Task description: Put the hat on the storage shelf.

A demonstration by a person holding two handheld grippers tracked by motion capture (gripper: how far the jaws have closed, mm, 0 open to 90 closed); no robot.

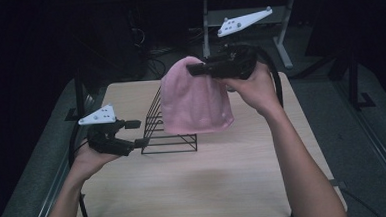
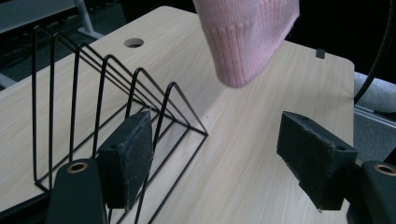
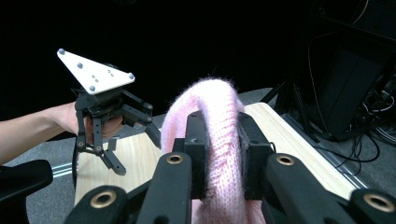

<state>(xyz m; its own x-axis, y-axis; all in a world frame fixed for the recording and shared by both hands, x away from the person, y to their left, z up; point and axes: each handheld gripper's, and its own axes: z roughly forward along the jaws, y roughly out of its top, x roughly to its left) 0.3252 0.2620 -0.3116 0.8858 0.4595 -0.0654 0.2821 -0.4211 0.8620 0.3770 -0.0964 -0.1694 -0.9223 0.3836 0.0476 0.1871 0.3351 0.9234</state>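
- Left gripper (image 1: 138,133): low at the table's left edge, jaws spread apart, nothing between them; one pad sits just beside the rack's near end.
- Wire rack (image 1: 168,130): black, standing on the table (image 1: 224,172), partly hidden behind the hat.
- Pink knitted hat (image 1: 195,101): lifted clear of the table, hanging above the rack.
- Right gripper (image 1: 195,68): raised, jaws clamped on the hat's crown.
- Round hole (image 2: 134,42): in the table's far part.
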